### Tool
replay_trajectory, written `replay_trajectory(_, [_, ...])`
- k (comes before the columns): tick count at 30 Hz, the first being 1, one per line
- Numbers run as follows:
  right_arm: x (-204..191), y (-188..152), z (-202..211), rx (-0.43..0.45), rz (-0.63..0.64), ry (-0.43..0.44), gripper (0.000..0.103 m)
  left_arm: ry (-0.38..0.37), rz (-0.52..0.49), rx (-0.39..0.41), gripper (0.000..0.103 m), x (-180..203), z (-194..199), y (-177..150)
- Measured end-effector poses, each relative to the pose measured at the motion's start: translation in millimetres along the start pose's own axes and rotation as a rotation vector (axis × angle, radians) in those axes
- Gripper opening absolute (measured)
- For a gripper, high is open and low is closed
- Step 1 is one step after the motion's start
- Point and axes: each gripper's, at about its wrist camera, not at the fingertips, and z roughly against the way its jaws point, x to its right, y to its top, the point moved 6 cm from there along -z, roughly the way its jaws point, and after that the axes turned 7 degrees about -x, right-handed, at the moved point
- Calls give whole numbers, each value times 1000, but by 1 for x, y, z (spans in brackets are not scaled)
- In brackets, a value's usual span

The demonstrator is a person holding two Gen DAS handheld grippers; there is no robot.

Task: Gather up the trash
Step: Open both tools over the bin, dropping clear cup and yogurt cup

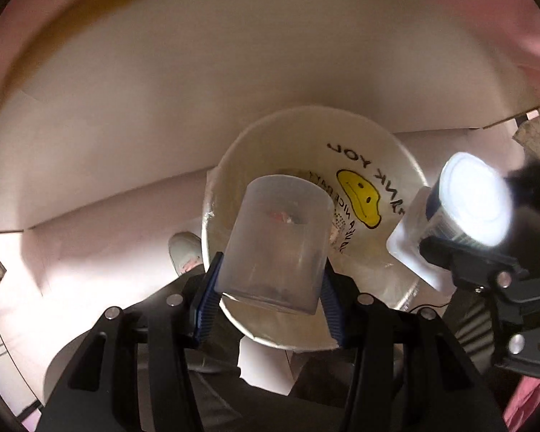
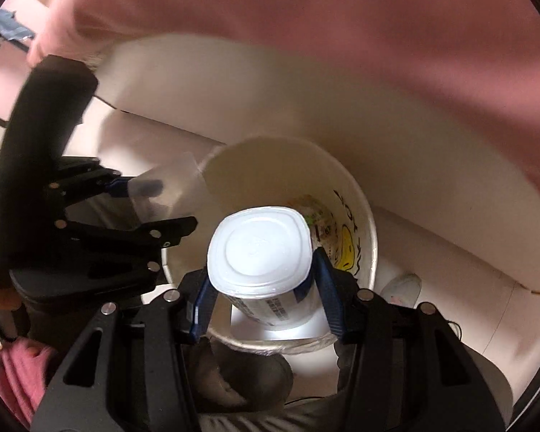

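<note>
My left gripper (image 1: 270, 284) is shut on a clear plastic cup (image 1: 277, 241) and holds it over the mouth of a white trash bin (image 1: 406, 165) lined with a smiley-face bag (image 1: 360, 198). My right gripper (image 2: 264, 297) is shut on a white yogurt cup (image 2: 259, 252), bottom toward the camera, above the same bin (image 2: 356, 194). In the left wrist view the yogurt cup (image 1: 471, 198) and right gripper (image 1: 464, 252) are at the right. In the right wrist view the left gripper (image 2: 133, 201) with the clear cup (image 2: 165, 190) is at the left.
A white surface with a curved edge (image 1: 162, 108) lies beyond the bin. Pink fabric (image 2: 342, 36) fills the top of the right wrist view. A shoe (image 1: 185, 252) is on the floor beside the bin. White paper (image 1: 262, 363) lies below the bin's near rim.
</note>
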Motion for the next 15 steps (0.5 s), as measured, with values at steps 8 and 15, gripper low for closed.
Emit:
replay_trajectory(8, [19,1,-50,-99,-70,-18,52,-36,18,-108,52,3,-45,8])
replay_trajectory(15, [31,8,-81,-168,-112,-16,52,-45,26,-181,52,3,-73,20])
